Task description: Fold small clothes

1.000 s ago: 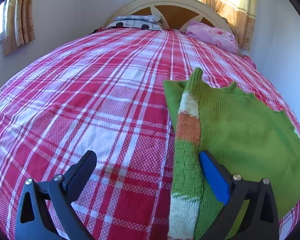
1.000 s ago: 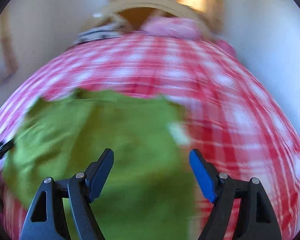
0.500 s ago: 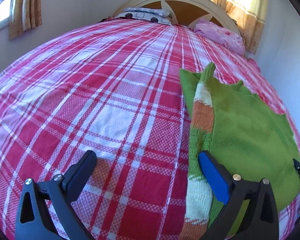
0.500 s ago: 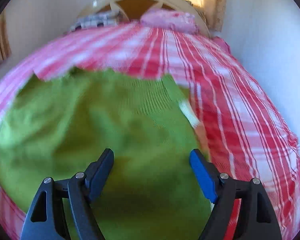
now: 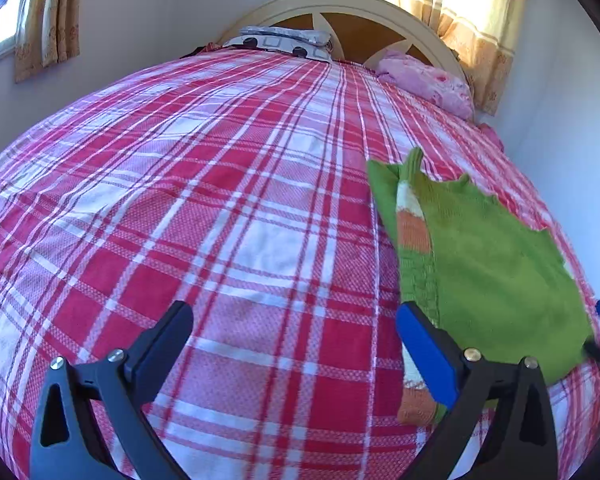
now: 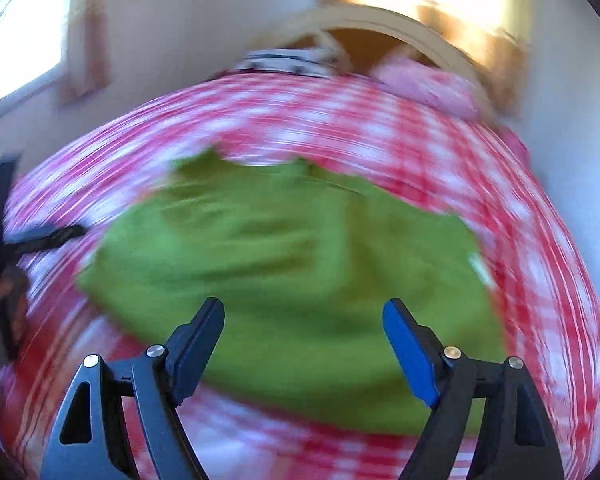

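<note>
Two tools hang above a bed spread with a red-and-white plaid cover [image 5: 228, 216], both with fingers spread apart and holding nothing. The left tool [image 5: 294, 344] sits over bare plaid; the green knitted sweater [image 5: 496, 280], with its striped white-and-orange sleeve [image 5: 414, 232] folded along the near edge, lies flat just to its right. The right tool [image 6: 304, 340] is directly above that sweater, though heavy blur hides its folds. A pink pillow [image 5: 428, 80] rests far ahead by the headboard [image 5: 364, 4].

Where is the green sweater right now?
The green sweater lies flat on the plaid bedspread, on the right in the left wrist view, near the wall.
</note>
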The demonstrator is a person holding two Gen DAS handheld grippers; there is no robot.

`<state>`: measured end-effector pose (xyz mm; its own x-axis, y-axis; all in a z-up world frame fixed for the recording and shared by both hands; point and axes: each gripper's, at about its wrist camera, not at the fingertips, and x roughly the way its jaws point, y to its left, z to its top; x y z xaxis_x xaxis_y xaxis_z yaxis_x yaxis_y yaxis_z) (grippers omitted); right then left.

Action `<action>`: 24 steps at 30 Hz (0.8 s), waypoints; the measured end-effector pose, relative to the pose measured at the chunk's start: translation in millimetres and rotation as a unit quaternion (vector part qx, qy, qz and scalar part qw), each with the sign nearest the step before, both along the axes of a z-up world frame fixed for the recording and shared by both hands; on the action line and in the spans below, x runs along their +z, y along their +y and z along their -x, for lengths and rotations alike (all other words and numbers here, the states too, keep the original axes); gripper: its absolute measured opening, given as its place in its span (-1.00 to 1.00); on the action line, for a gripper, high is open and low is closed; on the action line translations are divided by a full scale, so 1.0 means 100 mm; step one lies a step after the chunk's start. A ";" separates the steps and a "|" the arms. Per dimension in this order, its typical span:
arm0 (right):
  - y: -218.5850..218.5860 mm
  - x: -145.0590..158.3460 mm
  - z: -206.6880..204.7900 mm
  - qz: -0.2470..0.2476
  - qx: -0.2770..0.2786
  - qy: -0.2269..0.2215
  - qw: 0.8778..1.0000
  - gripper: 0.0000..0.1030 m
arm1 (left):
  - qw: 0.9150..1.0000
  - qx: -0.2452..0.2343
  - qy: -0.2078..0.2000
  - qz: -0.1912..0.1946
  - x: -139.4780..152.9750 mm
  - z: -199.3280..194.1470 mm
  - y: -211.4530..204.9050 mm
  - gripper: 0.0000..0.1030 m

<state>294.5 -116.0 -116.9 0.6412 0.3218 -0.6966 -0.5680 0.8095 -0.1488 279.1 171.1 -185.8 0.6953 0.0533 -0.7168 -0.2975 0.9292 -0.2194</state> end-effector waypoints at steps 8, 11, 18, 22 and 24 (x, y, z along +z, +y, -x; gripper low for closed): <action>1.08 -0.38 0.60 0.102 0.128 -0.064 0.984 0.48 | 0.999 -0.029 -0.029 0.033 0.08 -0.04 0.19 1.00; 1.33 -0.59 0.70 0.151 0.142 -0.101 0.973 0.39 | 0.996 -0.058 -0.038 0.048 0.12 -0.17 0.21 1.00; 1.51 -0.72 0.62 0.176 0.123 -0.137 0.967 0.21 | 0.991 -0.105 -0.040 0.078 0.12 -0.57 0.14 1.00; 1.58 -0.78 0.59 0.188 0.123 -0.139 0.965 -0.05 | 0.988 -0.129 -0.029 0.085 0.06 -0.83 0.02 1.00; 1.61 -0.80 0.62 0.194 0.126 -0.143 0.962 -0.15 | 0.986 -0.139 -0.022 0.085 0.02 -0.97 -0.05 0.98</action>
